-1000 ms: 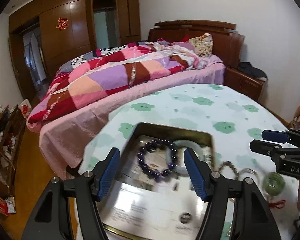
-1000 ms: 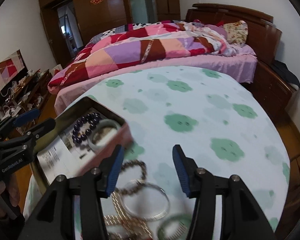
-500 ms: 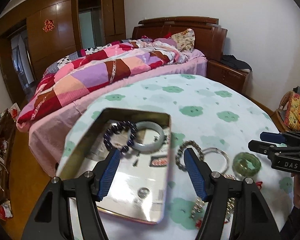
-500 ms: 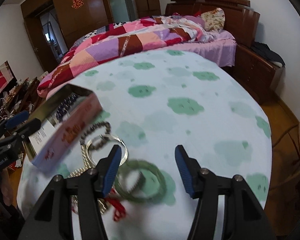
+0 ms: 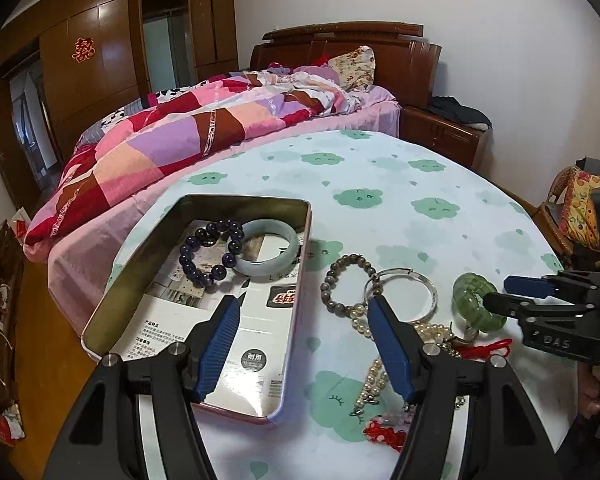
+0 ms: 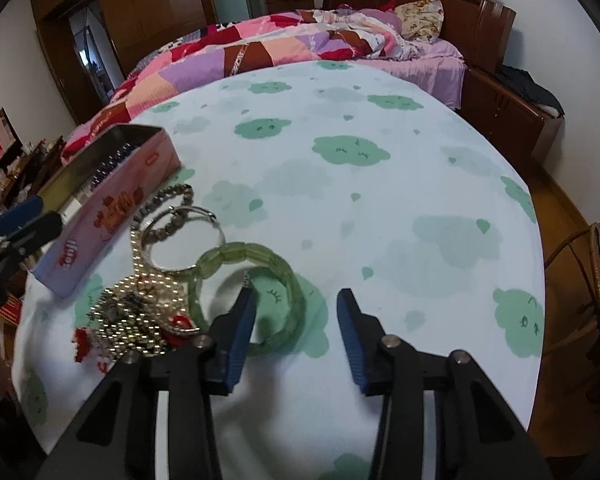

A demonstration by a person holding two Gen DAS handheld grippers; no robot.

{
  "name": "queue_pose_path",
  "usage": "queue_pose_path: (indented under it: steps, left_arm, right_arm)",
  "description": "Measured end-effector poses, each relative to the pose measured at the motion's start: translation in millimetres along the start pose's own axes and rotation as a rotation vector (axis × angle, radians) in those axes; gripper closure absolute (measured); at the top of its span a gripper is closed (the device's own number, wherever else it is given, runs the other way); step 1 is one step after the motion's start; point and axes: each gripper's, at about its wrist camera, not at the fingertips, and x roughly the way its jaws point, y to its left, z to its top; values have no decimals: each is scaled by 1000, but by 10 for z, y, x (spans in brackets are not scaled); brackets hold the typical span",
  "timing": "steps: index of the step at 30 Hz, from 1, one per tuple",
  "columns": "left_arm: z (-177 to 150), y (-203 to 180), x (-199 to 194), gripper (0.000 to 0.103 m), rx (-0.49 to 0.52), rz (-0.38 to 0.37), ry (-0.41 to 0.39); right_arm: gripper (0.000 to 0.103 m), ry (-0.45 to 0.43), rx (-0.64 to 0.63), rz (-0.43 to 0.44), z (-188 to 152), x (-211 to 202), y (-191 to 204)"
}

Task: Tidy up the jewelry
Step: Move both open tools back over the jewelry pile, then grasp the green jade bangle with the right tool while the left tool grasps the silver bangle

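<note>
An open pink tin (image 5: 132, 272) holds a purple bead bracelet (image 5: 186, 258) and a pale jade bangle (image 5: 288, 252). My left gripper (image 5: 302, 308) hovers open over the tin's right wall with nothing between its fingers. Right of the tin lie a grey bead bracelet (image 5: 328, 284), a silver bangle (image 5: 432, 284), a pearl necklace (image 5: 374, 376) and a green bracelet (image 6: 244, 251). My right gripper (image 6: 296, 300) is low over the green bracelet and closing. Its left finger (image 6: 242, 320) sits inside the ring, with the right rim between the jaws and the pads not pressing.
Everything lies on a round table with a cloud-print cloth (image 5: 380, 200). A tangle of beads and red cord (image 6: 140, 320) sits beside the green bracelet. Beyond the table stands a bed with a patchwork quilt (image 5: 220, 128). A wicker chair (image 6: 596, 248) stands at the right.
The left gripper has drawn back from over the tin's middle toward its right wall. The right gripper has swung right and down onto the green bracelet, and its jaws have narrowed.
</note>
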Motion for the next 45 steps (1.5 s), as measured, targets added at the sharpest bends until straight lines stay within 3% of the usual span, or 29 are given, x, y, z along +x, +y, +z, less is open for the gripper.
queue_pose_path:
  steps: [5, 6, 7, 8, 18, 23, 28, 36, 38, 45]
  left_arm:
    - [-17, -34, 28, 36, 2, -15, 8]
    - [-19, -40, 33, 36, 2, -18, 8]
    - [-21, -47, 35, 36, 2, -27, 8]
    - [-24, -55, 35, 36, 2, -32, 7]
    - [27, -117, 157, 37, -4, -107, 32]
    - [79, -287, 336, 61, 64, -134, 70]
    - [172, -386, 611, 75, 101, -133, 117]
    - [120, -443, 832, 88, 109, -156, 189]
    - [113, -449, 816, 100, 110, -162, 181]
    - [115, -460, 620, 101, 95, -183, 129]
  right_arm:
    - [64, -2, -33, -39, -40, 83, 21]
    - [68, -3, -44, -50, -44, 81, 34]
    - [85, -8, -53, -49, -49, 75, 40]
    - [91, -10, -52, -32, -59, 66, 31]
    - [94, -42, -7, -2, -74, 38, -32]
    - [94, -50, 5, 2, -81, 29, -66]
    - [94, -66, 1, 4, -88, 35, -77]
    - [94, -71, -5, 1, -92, 29, -68]
    - [94, -72, -11, -6, -90, 27, -53]
    - [94, -78, -9, -7, -97, 23, -49]
